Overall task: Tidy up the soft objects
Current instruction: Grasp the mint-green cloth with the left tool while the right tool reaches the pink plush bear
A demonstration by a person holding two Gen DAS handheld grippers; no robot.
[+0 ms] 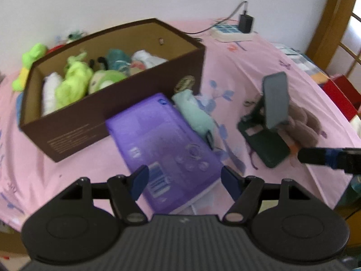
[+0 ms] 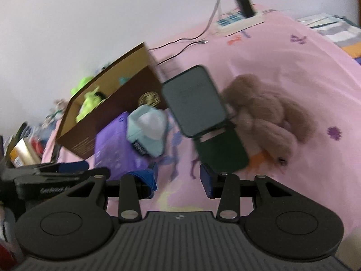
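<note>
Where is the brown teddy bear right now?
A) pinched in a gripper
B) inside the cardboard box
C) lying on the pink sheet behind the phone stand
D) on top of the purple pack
C: the brown teddy bear lies on the pink sheet just behind the phone stand, with neither gripper touching it.

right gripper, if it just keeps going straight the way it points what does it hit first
Probably the dark green phone stand, which lies just ahead of the open right gripper; the brown plush bear sits behind and to its right. Blur leaves depth uncertain.
</note>
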